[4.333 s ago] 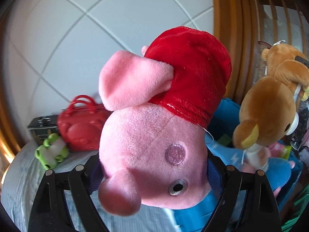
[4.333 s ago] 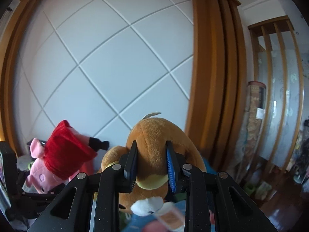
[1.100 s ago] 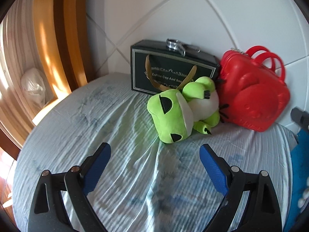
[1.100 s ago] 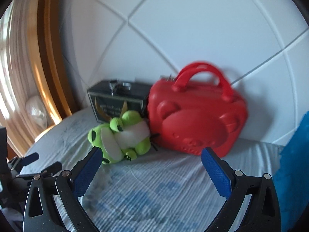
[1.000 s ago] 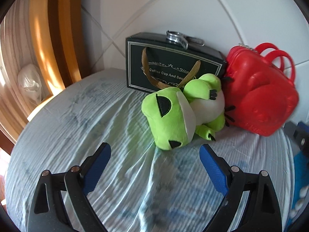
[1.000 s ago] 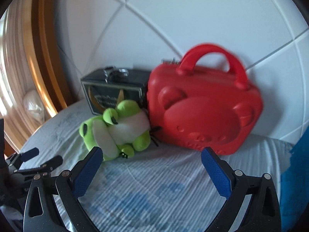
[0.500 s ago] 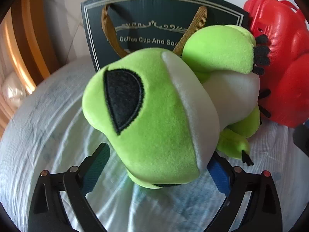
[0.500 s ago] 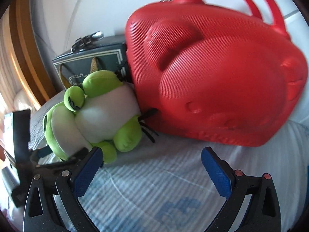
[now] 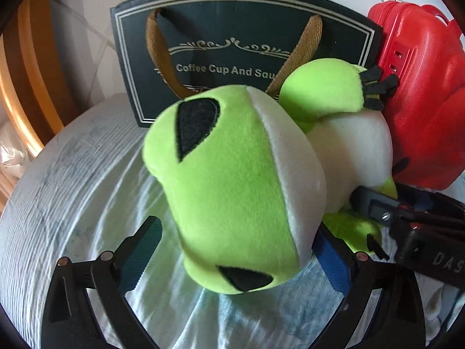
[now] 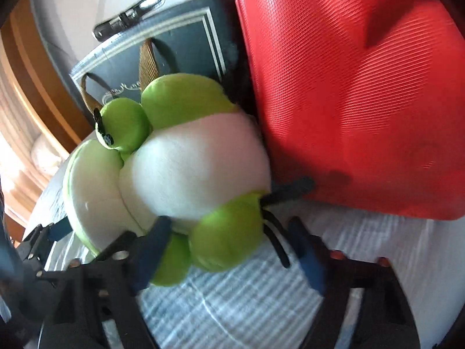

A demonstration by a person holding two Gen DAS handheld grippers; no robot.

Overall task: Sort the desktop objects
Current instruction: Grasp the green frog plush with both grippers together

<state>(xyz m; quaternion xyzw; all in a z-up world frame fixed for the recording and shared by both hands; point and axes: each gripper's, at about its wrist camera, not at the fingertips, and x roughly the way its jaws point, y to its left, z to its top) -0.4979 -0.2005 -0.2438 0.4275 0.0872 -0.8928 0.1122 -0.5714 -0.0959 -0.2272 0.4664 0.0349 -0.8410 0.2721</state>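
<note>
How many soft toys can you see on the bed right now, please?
1. A green frog lies on the blue bedsheet, against the dark gift box and the red case. Others may be out of view.

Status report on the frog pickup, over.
Left gripper open around frog plush head. Right gripper closing on its leg. Red bear case and gift bag crowd behind.

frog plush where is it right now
Centre of both wrist views, the frog lies on the cloth, against the dark box and red case.

Both wrist cameras look steeply down, close on the shared frog plush point(image 9: 232, 192).
</note>
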